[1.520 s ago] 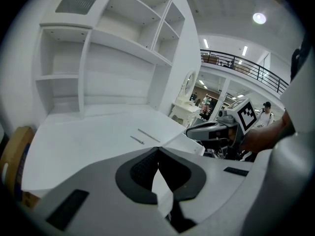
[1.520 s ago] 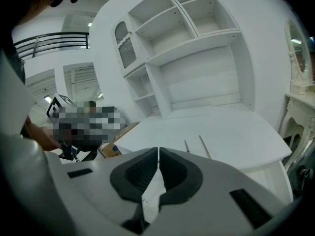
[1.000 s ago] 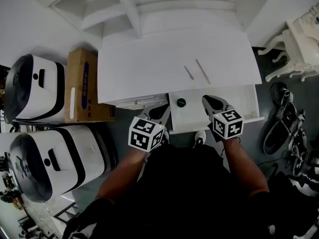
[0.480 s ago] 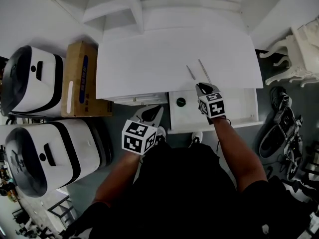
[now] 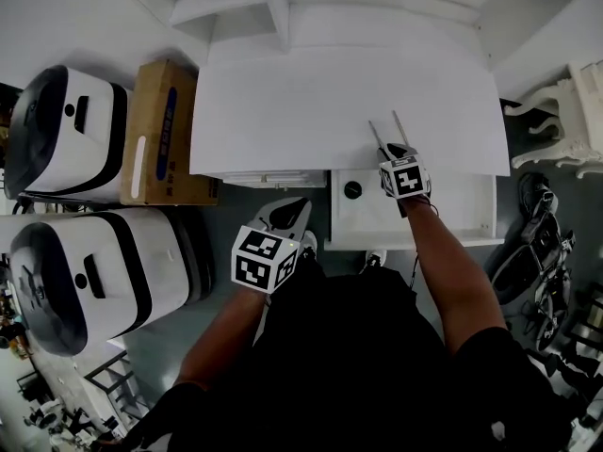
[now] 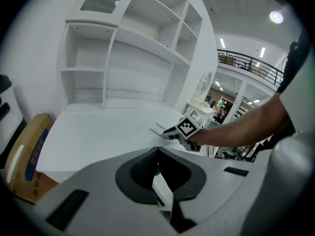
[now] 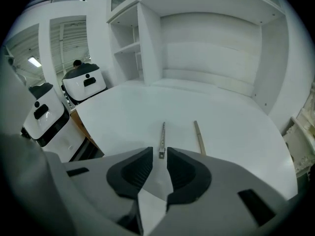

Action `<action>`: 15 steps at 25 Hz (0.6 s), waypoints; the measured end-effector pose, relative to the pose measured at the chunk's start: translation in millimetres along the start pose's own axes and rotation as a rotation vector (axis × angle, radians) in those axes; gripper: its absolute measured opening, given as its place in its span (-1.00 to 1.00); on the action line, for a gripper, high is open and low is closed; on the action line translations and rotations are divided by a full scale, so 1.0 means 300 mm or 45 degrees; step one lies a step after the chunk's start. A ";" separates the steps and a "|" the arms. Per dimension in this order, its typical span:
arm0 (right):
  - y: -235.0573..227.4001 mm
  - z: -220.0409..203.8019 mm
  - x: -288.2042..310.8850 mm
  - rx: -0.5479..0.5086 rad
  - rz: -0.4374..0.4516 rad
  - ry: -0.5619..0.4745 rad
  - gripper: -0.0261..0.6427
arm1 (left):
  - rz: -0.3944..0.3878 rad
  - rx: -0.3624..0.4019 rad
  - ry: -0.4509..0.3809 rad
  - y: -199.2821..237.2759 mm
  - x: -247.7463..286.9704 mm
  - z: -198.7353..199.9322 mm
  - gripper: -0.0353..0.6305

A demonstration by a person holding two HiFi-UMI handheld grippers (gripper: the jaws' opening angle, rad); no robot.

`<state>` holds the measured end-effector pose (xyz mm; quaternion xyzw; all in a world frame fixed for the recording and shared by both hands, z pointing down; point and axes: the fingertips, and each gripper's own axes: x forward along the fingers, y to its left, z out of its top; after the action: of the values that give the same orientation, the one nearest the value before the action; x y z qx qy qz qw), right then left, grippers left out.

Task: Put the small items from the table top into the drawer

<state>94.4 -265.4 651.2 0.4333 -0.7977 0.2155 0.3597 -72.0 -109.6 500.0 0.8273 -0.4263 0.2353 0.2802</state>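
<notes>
Two thin greyish rods (image 7: pixel 162 136) lay on the white table top (image 7: pixel 128 107), my right gripper (image 7: pixel 158 151), jaws apart, at one's near tip, left gripper (image 6: pixel 158 150) closed empty; a shallow pinch could skid it.

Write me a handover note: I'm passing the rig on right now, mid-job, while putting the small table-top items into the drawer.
Right gripper: jaws apart, gripping nothing, lined up on the near end of the left stick, which sits right at the gap between the tips.
Left gripper: jaws together, empty, held back off the table.
Things: left stick and right stick lie apart on the table top. The drawer is open, with a small dark round thing in it.
Done: drawer open.
Left: grasp each stick and put it in the drawer.
</notes>
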 end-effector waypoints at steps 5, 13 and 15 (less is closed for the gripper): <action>0.004 -0.001 0.038 -0.008 0.000 0.032 -0.69 | 0.003 -0.011 0.003 0.005 0.001 0.000 -0.88; 0.000 0.000 0.061 -0.033 -0.012 0.071 -0.69 | 0.008 -0.012 -0.004 0.013 0.000 0.008 -0.88; 0.001 -0.005 0.062 -0.042 -0.014 0.076 -0.69 | 0.009 -0.013 -0.004 0.015 -0.001 0.006 -0.88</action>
<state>88.0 -274.2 666.2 0.4253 -0.7877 0.2131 0.3915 -75.7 -112.7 499.8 0.8247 -0.4308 0.2330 0.2829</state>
